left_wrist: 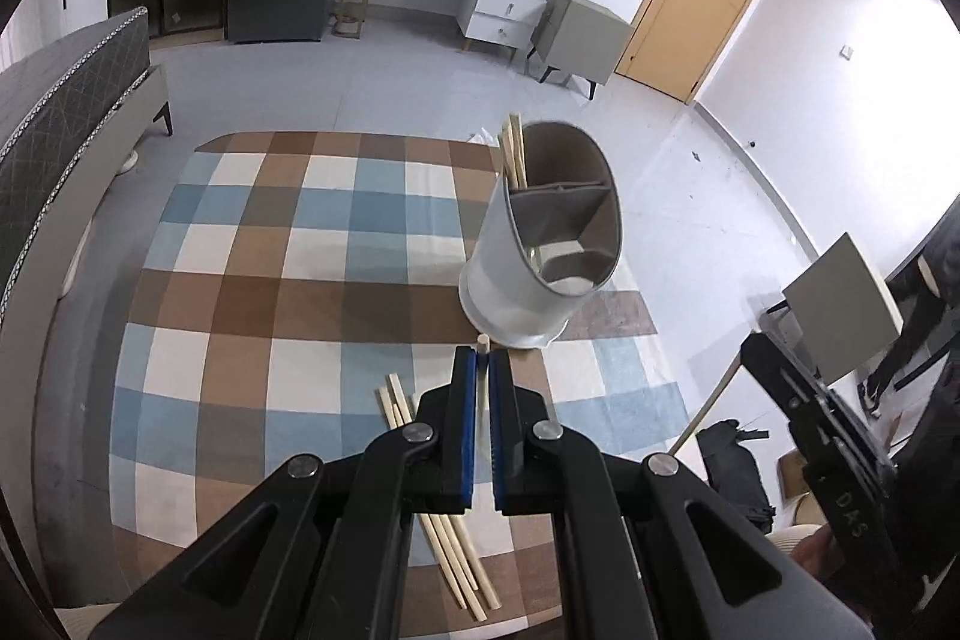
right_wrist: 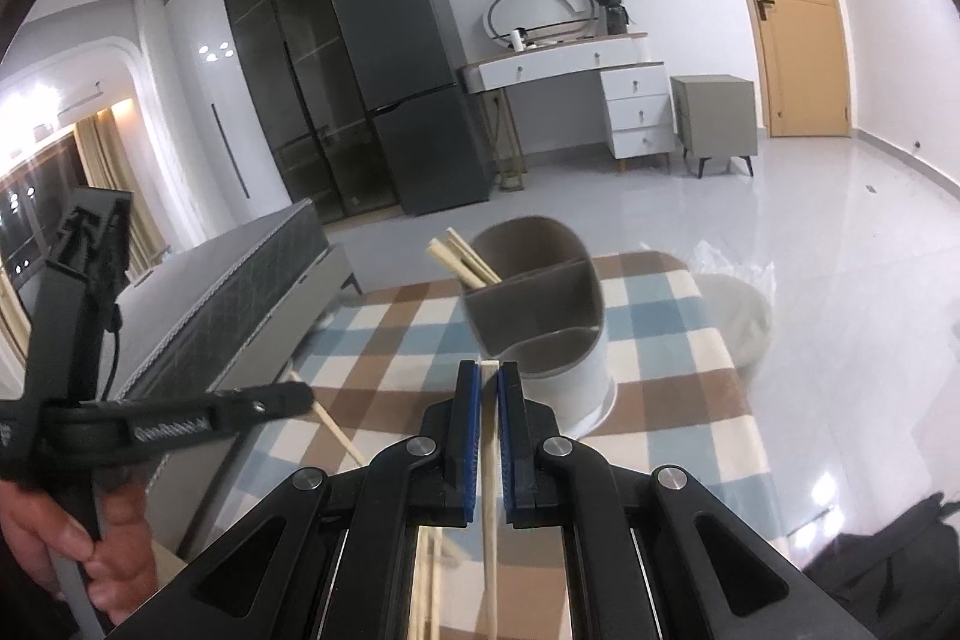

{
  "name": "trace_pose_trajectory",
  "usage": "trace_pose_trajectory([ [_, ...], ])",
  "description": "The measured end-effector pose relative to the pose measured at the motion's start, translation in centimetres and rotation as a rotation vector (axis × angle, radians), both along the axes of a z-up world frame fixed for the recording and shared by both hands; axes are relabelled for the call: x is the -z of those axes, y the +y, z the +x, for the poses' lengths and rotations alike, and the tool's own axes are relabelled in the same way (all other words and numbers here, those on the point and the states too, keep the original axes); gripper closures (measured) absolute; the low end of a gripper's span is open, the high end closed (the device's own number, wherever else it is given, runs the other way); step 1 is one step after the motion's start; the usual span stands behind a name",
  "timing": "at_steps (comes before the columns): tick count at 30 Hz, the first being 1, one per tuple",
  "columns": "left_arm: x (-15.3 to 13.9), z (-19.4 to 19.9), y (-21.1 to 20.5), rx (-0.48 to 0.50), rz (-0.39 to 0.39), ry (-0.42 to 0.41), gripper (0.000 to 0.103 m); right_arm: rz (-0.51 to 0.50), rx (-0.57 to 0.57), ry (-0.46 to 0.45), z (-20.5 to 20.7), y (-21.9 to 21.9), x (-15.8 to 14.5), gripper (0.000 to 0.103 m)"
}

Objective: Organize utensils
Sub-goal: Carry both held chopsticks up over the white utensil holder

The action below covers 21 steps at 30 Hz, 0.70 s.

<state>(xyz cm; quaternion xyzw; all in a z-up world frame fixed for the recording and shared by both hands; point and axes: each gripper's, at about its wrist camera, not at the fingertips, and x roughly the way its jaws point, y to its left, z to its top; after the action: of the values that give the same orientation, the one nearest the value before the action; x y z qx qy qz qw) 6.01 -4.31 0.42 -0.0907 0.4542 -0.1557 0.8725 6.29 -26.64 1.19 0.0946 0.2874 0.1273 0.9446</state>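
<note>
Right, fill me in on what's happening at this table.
A person is sorting chopsticks into a grey divided holder on the checked tablecloth, using a handheld gripper in each hand. The left gripper is shut on one chopstick, and the right gripper is shut on another chopstick; both point toward the holder. A few chopsticks in the holder already stand in its back compartment. Several loose chopsticks lie on the cloth.
</note>
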Motion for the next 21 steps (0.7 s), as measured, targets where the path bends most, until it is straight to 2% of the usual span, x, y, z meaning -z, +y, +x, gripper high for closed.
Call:
trace_pose_trajectory([
  [7,-2.4,1.6,-1.6,0.044,-0.028,-0.018,0.103,-0.031,-0.005,-0.055,2.0,-1.1,-2.3,0.098],
  [15,-6.2,3.5,-4.1,0.124,-0.082,-0.059,0.103,-0.115,-0.031,-0.188,5.6,-2.1,-8.6,0.098],
  [21,-9.4,6.8,-4.2,0.126,-0.141,-0.112,0.103,-0.181,-0.082,-0.289,8.7,-1.1,-12.7,0.098],
])
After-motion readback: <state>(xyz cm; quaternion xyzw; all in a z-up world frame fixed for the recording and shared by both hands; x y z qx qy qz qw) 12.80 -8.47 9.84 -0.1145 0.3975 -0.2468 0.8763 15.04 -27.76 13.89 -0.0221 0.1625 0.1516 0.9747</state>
